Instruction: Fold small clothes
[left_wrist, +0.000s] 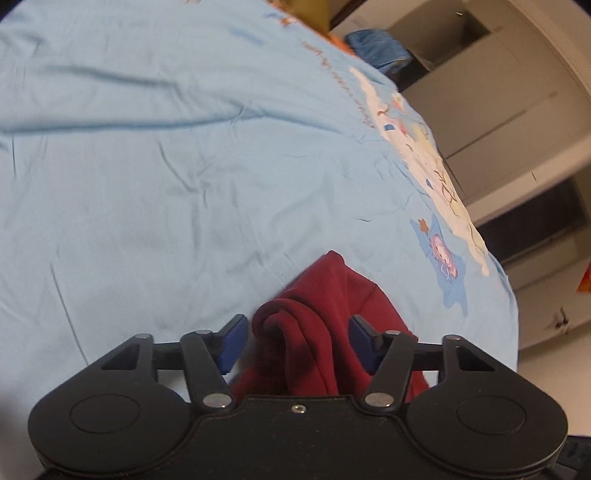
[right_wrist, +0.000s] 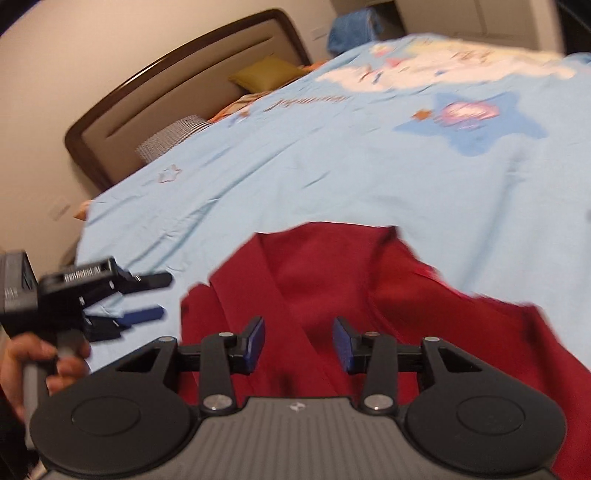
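A dark red garment (right_wrist: 325, 280) lies rumpled on the light blue bedsheet (right_wrist: 295, 166). My right gripper (right_wrist: 298, 341) is open just above its middle, with cloth showing between the blue pads. My left gripper (left_wrist: 293, 341) is open over a bunched edge of the same red garment (left_wrist: 314, 325), with a rolled fold between the pads. The left gripper also shows in the right wrist view (right_wrist: 155, 297) at the garment's left edge, open, held by a hand.
The bedsheet (left_wrist: 166, 166) has cartoon prints along its far side (right_wrist: 469, 118). A brown headboard (right_wrist: 166, 88) and an olive pillow (right_wrist: 266, 74) are at the bed's head. White cabinets (left_wrist: 498, 110) and a blue cloth pile (left_wrist: 376, 48) stand beside the bed.
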